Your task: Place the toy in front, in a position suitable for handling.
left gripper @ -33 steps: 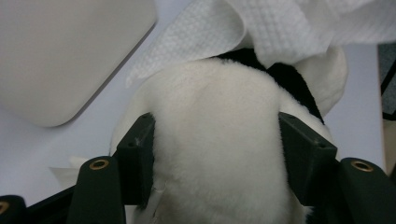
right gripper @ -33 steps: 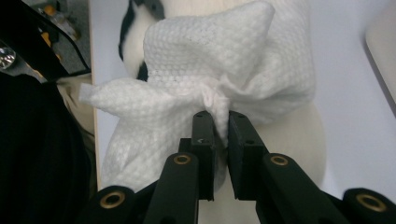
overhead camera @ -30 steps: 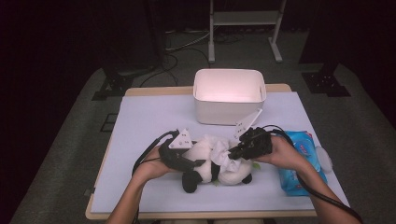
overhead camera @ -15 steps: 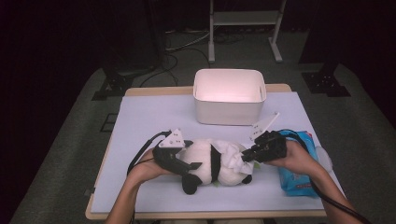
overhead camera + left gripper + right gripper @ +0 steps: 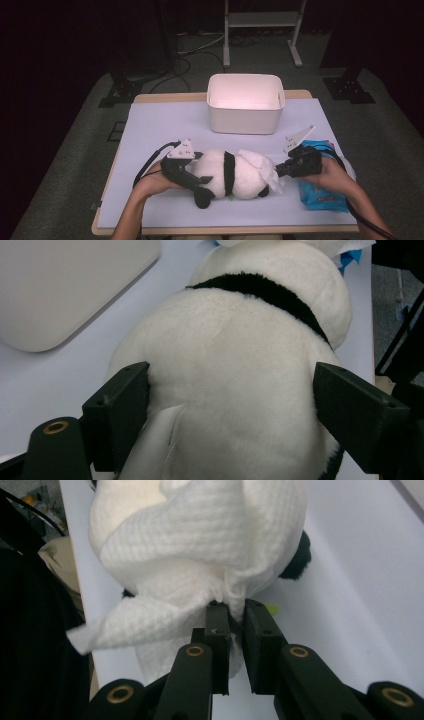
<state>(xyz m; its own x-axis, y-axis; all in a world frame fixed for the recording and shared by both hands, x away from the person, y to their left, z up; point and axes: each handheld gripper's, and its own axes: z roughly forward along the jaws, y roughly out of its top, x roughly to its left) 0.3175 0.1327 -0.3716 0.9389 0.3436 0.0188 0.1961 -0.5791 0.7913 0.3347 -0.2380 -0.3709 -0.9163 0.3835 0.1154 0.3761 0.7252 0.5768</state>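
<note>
I am wiping the plush panda (image 5: pixel 235 172) with a white wipe (image 5: pixel 262 167); the panda is lying on its side on the pale blue mat (image 5: pixel 150 125), near the front edge of the table, in front of the white tub (image 5: pixel 245 107); the blue wipe packet (image 5: pixel 320 192) is lying just beside my right hand.

My right gripper (image 5: pixel 281 170) is pinching a gathered fold of the wipe, jaws nearly together on the cloth; the rest of the wipe is draping over the panda's head end. My left gripper (image 5: pixel 192 181) is sitting with its jaws standing wide either side of the panda's rump; they have just been opening, and I am judging the pads as no longer pressing the fur.

To do this well, I am thinking: steady the body before dragging the cloth, or the toy will slide; keep the pinch on the fold, not the fur.

Wipe: waffle-textured, thin, crumpled; panda: rounded, soft short pile, black band across white; tub: smooth, rounded corners.
</note>
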